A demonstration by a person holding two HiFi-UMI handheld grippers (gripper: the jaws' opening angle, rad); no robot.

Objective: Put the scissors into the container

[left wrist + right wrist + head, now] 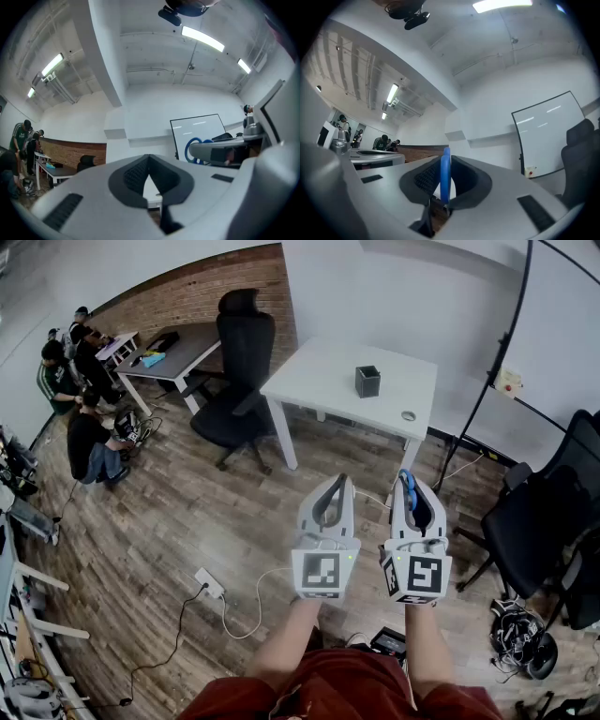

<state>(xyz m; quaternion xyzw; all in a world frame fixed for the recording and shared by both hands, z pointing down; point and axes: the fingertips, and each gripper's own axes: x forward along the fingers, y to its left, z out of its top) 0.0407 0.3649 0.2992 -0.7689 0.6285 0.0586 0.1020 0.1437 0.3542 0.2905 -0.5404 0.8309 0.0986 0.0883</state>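
Grippers (337, 482) (418, 486): two
Scissors (405, 480): one pair
Container (367, 381): one
Tables (323, 381) (192, 345): two
Chairs (242, 371) (539, 521): two
People (89, 442): apparently four, distant

Wood-plank floor (169, 521) across centre of head view. Red brick wall (202, 292) upper left, plain white wall (450, 287) upper right. White table (319, 381) top centre, black office chair (239, 371) just left of it, grey desk (187, 345) further left by the brick. People (80, 399) grouped at far left edge. More black chairs (544, 512) at right edge. White power strip (209, 583) with cable on floor, lower left of centre. In left gripper view: whiteboard (199, 131) right of centre, ceiling strip lights (202, 38) along top, thick white column (105, 56) left of centre.
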